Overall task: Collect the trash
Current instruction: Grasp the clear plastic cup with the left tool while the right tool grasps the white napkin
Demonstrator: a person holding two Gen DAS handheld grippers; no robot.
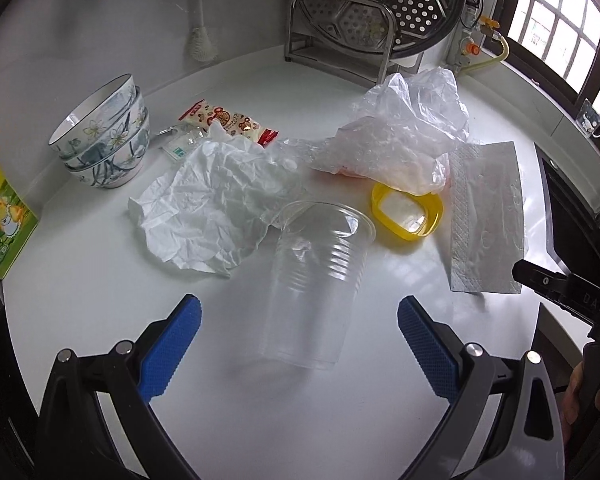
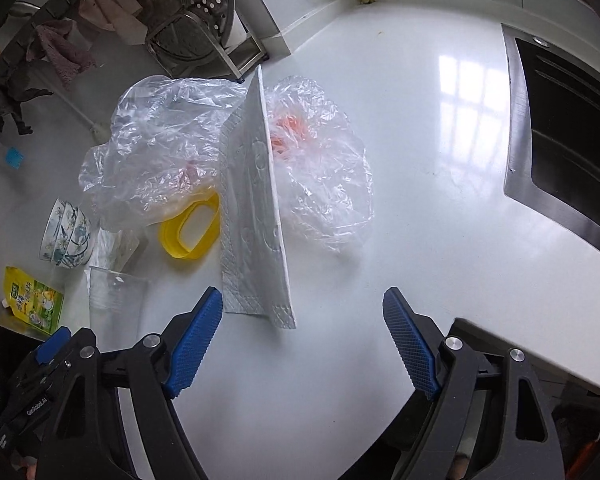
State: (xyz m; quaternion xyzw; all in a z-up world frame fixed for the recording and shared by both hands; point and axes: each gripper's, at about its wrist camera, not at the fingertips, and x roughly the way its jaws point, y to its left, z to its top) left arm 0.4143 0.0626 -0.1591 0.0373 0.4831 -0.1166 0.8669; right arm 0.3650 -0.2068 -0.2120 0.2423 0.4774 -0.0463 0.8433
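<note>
Both tools stand wide apart and hold nothing. From the left wrist view, the left tool point(image 1: 299, 322) sits low over the white table point(image 1: 100, 300) with the clear plastic cup point(image 1: 316, 284) lying on its side straight ahead, its closed base nearest the blue pads point(image 1: 172, 346) and just entering the gap between them, its mouth pointing away; the cup's long axis runs roughly along the line of the fingers, leaning slightly right, and neither pad touches it. Beyond the cup's mouth lie the crumpled white paper point(image 1: 208, 208) to its left, the yellow ring lid point(image 1: 407, 212) to its right, and the clear plastic bag point(image 1: 400, 140) behind that lid. The folded napkin point(image 1: 486, 216) lies right of the cup, with the right tool point(image 1: 556, 292) at its near corner. From the right wrist view, the right tool point(image 2: 302, 336) is likewise spread wide and bare, the napkin point(image 2: 256, 220) just ahead of its left pad, long axis running away from it, the bag point(image 2: 172, 140) behind. The cup is nearer the left tool, which would probably take it.
</note>
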